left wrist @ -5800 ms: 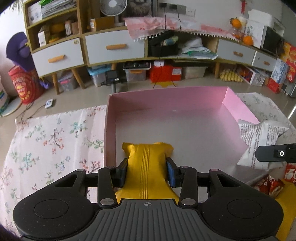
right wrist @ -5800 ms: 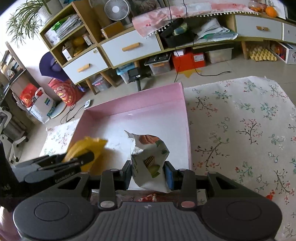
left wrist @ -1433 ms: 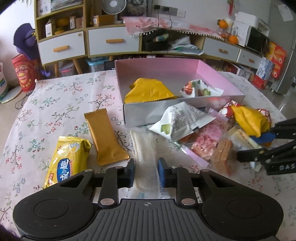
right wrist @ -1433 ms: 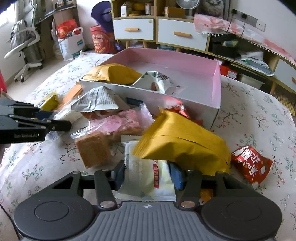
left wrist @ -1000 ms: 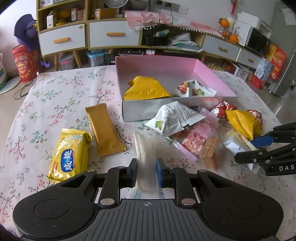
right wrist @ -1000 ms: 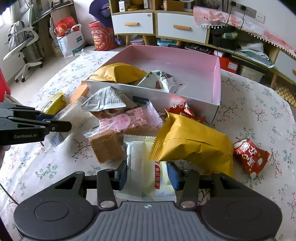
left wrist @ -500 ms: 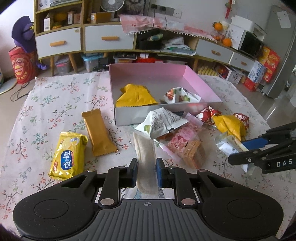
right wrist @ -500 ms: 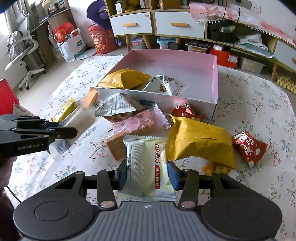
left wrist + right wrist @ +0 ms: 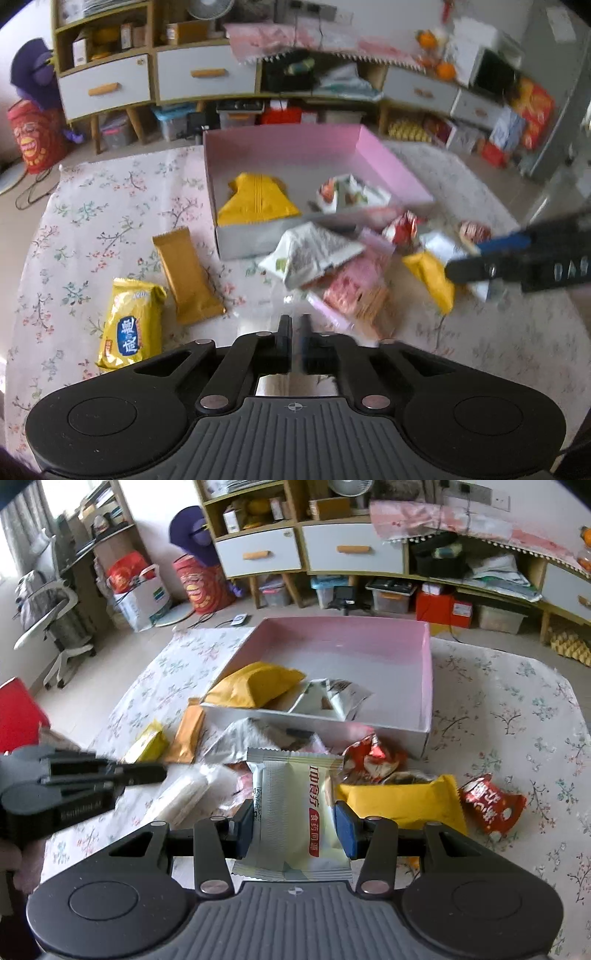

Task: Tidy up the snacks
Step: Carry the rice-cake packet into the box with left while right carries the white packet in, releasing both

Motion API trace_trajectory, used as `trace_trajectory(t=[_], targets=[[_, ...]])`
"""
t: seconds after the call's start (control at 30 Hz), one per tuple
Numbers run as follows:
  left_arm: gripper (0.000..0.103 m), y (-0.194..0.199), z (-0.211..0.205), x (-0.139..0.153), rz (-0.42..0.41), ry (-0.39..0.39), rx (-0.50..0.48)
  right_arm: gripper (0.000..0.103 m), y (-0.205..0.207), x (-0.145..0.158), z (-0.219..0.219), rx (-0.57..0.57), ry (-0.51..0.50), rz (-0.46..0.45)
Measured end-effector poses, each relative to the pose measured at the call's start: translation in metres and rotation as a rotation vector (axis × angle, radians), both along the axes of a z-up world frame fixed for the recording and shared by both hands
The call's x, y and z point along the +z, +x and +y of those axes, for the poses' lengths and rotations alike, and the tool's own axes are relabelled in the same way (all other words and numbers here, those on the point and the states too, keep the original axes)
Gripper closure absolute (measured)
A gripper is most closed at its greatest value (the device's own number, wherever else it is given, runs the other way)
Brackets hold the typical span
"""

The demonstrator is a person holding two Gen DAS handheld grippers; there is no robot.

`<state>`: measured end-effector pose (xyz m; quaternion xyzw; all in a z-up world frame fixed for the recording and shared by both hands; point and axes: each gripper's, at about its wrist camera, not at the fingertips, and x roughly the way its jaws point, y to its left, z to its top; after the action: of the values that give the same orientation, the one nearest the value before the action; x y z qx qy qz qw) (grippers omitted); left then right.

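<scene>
Above the table (image 9: 517, 716), right jaws clamp white packet (image 9: 291, 805), left jaws pinch clear packet (image 9: 188, 794).

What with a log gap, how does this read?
left gripper: shut, grip unclear | right gripper: shut on white snack pack | pink box: part filled

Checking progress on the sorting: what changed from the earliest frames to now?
The yellow foil packet and white printed packet, then held over the pink cardboard box, now lie inside. The left gripper has clamped a clear wafer pack, the right gripper a pale red-lettered sachet. The box stayed put.
</scene>
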<state>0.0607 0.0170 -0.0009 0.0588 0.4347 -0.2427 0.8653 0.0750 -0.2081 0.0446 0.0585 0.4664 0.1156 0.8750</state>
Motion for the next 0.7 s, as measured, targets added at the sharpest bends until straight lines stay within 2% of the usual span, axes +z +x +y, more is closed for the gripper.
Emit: trace_trajectory(t=[0.07, 0.13, 0.2, 0.3, 0.47, 0.57, 0.67, 0.7], targets=[[0.084, -0.001, -0.005, -0.008, 0.011, 0.049, -0.028, 0.082, 0.004, -0.004, -0.002, -0.007, 0.007, 0.017], [0.061, -0.001, -0.009, -0.017, 0.031, 0.082, -0.045, 0.082, 0.006, -0.008, -0.001, 0.001, -0.007, 0.024], [0.055, -0.001, -0.012, -0.024, 0.041, 0.120, -0.056, 0.081, 0.006, -0.011, -0.001, 0.005, -0.014, 0.035], [0.053, 0.002, -0.015, -0.033, 0.039, 0.171, -0.057, 0.081, 0.006, -0.013, 0.001, 0.007, -0.014, 0.049], [0.051, 0.008, -0.012, -0.043, 0.048, 0.210, -0.037, 0.081, 0.004, -0.014, 0.005, 0.023, -0.022, 0.055], [0.049, 0.012, -0.006, -0.048, 0.072, 0.190, -0.013, 0.081, 0.003, -0.016, 0.006, 0.026, -0.029, 0.056], [0.058, 0.015, -0.001, -0.048, 0.090, 0.163, 0.009, 0.081, 0.004, -0.016, 0.005, 0.020, -0.029, 0.060], [0.068, 0.014, 0.000, -0.048, 0.083, 0.163, 0.013, 0.081, 0.005, -0.016, 0.004, 0.017, -0.029, 0.060]])
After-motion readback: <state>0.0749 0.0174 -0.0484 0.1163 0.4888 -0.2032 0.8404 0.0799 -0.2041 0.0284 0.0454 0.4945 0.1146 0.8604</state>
